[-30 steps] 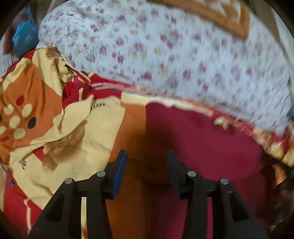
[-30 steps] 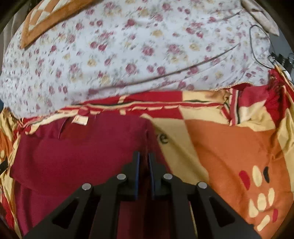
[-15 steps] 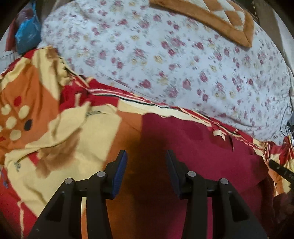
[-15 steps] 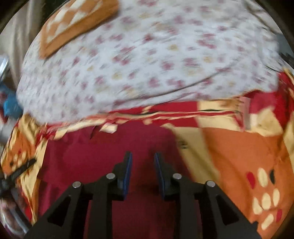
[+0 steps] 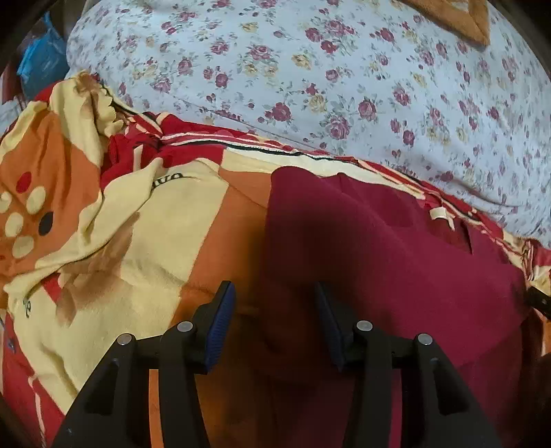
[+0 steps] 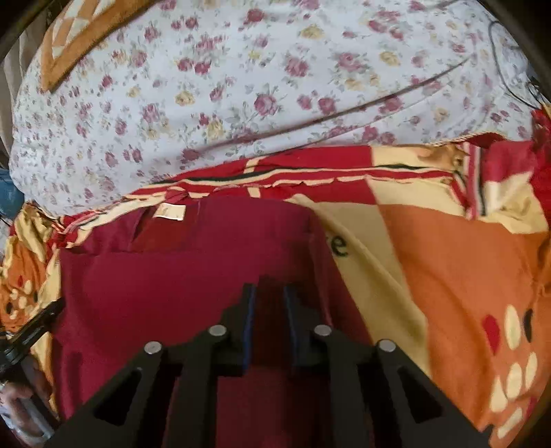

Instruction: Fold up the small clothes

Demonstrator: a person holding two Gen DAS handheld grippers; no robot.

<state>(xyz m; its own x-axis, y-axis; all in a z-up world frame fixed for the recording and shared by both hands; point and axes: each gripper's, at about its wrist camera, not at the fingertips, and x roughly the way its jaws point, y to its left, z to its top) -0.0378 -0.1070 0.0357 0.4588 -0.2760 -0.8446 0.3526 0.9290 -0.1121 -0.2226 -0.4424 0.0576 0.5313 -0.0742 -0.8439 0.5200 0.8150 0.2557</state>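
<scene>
A dark red garment (image 5: 396,255) lies flat on an orange, cream and red patterned blanket (image 5: 179,234), with a cream label (image 6: 169,211) at its far edge. My left gripper (image 5: 273,301) is open and empty, hovering over the garment's left edge. My right gripper (image 6: 268,303) is open with a narrow gap between the pads, empty, over the garment (image 6: 193,275) near its right edge. The left gripper's tip shows at the left of the right wrist view (image 6: 32,327).
A white quilt with red flowers (image 5: 344,86) lies bunched along the far side. An orange patterned cushion (image 6: 79,31) rests on it. A blue item (image 5: 41,65) sits at far left. A dark cable (image 6: 509,69) runs at far right.
My right gripper has opened from shut on the garment to a narrow gap, letting the cloth go. Both cameras shifted slightly over the garment. The left gripper stayed open.
</scene>
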